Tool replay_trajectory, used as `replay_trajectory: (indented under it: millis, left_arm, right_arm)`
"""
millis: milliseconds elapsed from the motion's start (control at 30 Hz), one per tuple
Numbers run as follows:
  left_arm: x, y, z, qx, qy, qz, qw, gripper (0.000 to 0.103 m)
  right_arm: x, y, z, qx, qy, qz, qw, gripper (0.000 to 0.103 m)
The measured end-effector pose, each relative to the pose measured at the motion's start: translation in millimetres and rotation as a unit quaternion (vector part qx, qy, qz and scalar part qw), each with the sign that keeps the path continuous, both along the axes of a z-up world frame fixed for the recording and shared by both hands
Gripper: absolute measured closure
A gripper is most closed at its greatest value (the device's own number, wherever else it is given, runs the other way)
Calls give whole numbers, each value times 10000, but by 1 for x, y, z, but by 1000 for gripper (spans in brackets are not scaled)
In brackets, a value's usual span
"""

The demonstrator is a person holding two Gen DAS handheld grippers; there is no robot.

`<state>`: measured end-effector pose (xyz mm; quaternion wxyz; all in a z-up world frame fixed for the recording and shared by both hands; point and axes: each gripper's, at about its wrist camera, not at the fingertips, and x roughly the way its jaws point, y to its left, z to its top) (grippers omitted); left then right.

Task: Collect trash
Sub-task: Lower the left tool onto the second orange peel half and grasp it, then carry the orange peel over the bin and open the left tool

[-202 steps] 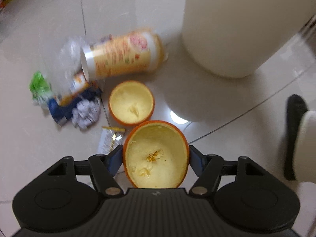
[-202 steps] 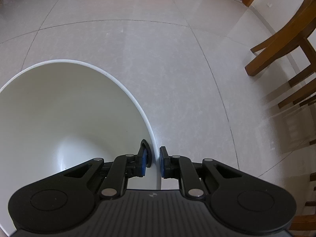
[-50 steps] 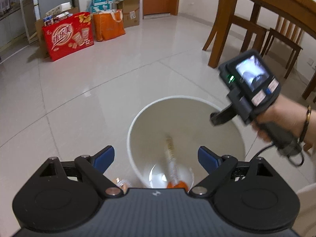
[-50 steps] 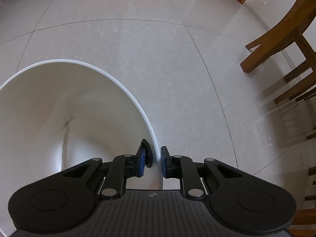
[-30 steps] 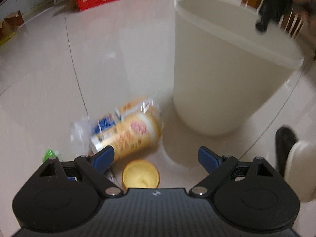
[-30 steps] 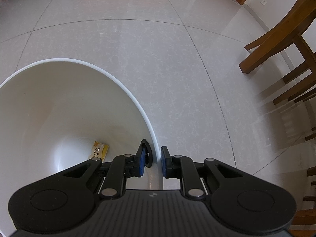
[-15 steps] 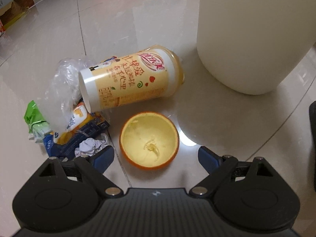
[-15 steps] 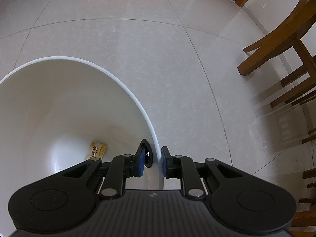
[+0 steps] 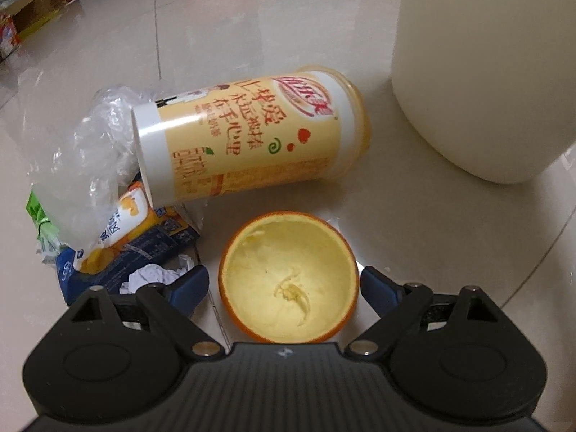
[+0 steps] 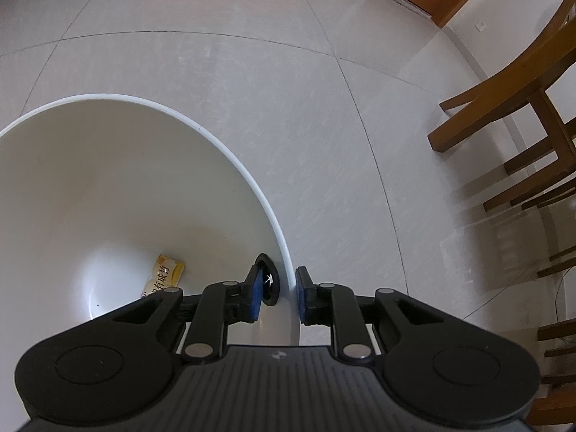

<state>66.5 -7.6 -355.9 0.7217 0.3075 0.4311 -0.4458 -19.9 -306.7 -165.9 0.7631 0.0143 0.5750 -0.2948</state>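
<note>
One orange peel half [image 9: 288,280] sits cut side up on the floor between the wide-open, empty left tool [image 9: 284,286] | light, thin, springy, probably crushable: pinch across the rim | right tool [image 10: 279,293] clamps the bin [image 10: 230,154] rim.

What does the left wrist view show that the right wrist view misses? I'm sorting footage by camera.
Only the left wrist view: the hollow orange peel half between the open left claw, the toppled yellow drink cup, the clear plastic bag and crumpled wrappers. Only the right wrist view: the right claw shut on the bin rim, a yellow wrapper inside, wooden chairs. Both: the white plastic bin and the tiled floor.
</note>
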Motion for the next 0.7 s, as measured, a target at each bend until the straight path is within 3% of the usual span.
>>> replay_trajectory:
  millis: [200, 467, 700]
  left_arm:
    - [1, -5, 4, -7, 79, -29, 10000, 27]
    - [1, -10, 14, 142, 216, -4, 9997, 30]
    - [-10, -15, 55, 442, 379, -417, 9974, 31]
  right_arm:
    - [0, 0, -1, -37, 7, 32, 10000, 80]
    - [-1, 2, -1, -96, 23, 83, 9999, 80]
    - [1, 2, 1, -85, 13, 45, 10000, 80]
